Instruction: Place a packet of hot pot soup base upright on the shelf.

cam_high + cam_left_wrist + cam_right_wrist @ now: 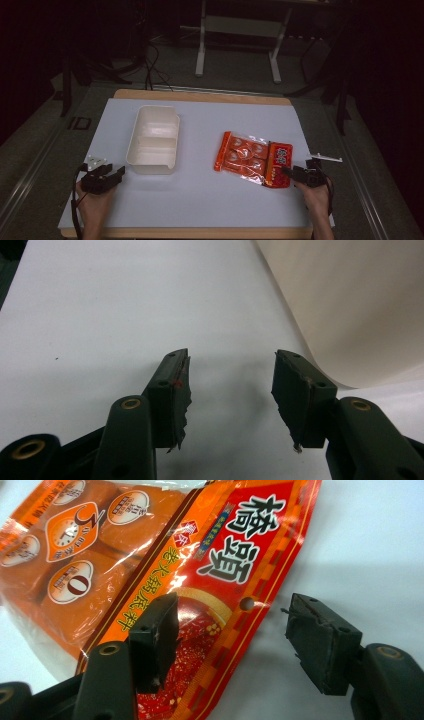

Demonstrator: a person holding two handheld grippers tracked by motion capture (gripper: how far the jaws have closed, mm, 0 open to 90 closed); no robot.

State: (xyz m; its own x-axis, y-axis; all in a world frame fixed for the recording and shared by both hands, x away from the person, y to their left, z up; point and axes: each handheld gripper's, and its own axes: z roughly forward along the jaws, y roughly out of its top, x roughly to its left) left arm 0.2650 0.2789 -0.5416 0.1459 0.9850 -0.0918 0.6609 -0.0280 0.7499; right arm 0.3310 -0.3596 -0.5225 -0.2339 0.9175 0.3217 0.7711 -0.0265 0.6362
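Both grippers open: right gripper astride orange packet edge (unpinched); left gripper beside container.

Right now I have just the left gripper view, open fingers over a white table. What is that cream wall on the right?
Observer: The side of a divided cream tray, empty inside; the left gripper sits by its near left corner.
Operator: Where is the other hand?
Observer: The right gripper is at the near end of a red-orange food packet lying right of the tray.
Operator: Gripping it?
Observer: No. Its fingers stand apart, one over the packet's edge.
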